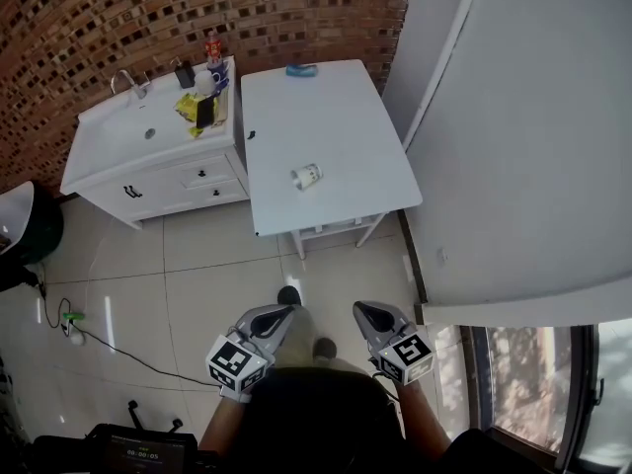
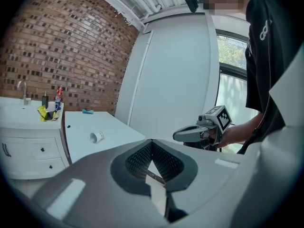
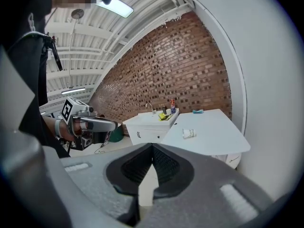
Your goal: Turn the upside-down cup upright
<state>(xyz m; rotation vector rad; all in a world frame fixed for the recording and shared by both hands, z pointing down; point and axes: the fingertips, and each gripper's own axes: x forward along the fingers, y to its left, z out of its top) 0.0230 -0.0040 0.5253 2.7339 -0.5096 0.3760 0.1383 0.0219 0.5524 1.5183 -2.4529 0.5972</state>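
Note:
A small white paper cup [image 1: 307, 176] lies on its side near the front of the white table [image 1: 346, 117]. It also shows small in the left gripper view [image 2: 97, 137] and the right gripper view [image 3: 189, 133]. Both grippers are held low by the person's body, over the floor tiles and well short of the table. My left gripper [image 1: 284, 311] [image 2: 152, 141] has its jaws together at the tips with nothing between them. My right gripper [image 1: 363, 309] [image 3: 152, 146] is shut the same way and holds nothing.
A white sink cabinet [image 1: 158, 171] with a tap, bottles and a mug stands left of the table against the brick wall. A small blue thing [image 1: 301, 69] lies at the table's far end. A white wall [image 1: 533, 136] runs along the right. A cable [image 1: 109, 344] lies on the floor at left.

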